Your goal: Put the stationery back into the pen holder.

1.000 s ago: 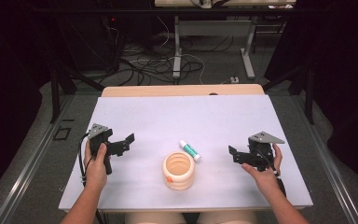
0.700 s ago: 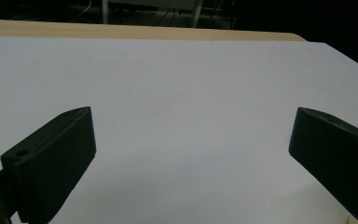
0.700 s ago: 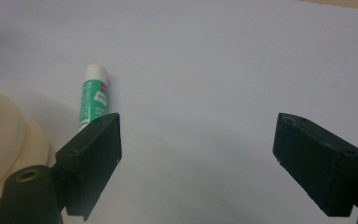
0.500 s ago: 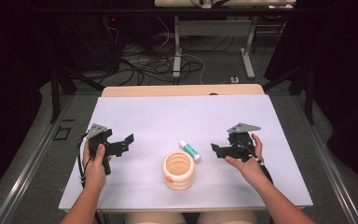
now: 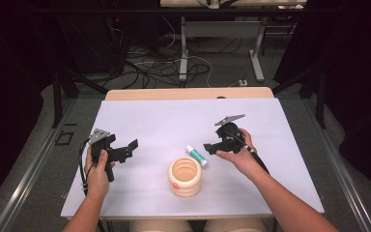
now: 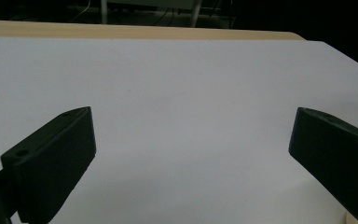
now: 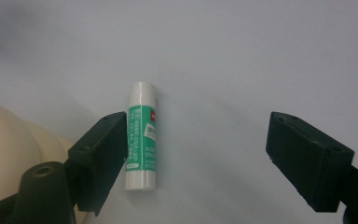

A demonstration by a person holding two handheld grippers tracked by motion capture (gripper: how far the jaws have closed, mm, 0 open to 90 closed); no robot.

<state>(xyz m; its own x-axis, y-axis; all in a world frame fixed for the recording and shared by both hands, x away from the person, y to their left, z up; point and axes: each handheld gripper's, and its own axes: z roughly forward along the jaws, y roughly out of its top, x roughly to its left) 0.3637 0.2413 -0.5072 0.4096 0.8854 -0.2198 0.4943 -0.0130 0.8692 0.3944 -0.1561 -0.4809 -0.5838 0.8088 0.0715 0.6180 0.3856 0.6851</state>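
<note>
Approach phase of a pick. Right gripper (image 5: 211,146) hangs over the table (image 5: 149,121) with its jaws spread wide and nothing between them, aimed at the glue stick (image 5: 196,156). The stick lies flat on the white surface, just beside the cream ribbed cup (image 5: 185,176), on its far right side. In the right gripper view the stick (image 7: 141,136) lies lengthwise close against the inner face of the left-hand jaw, off-centre in the gap; whether jaw and stick touch cannot be told. The cup's wall (image 7: 0,149) bulges in at the left edge, close behind that jaw.

Left gripper (image 5: 125,149) is held apart at the table's left side, jaws likewise released and empty; its own view looks across bare table (image 6: 182,84).

Judged step: lining up on the stick before closing. The next move likely calls for a small sideways shift to centre the stick between the jaws, a descent to table level, and a closure across its narrow body, keeping the near jaw clear of the cup.
</note>
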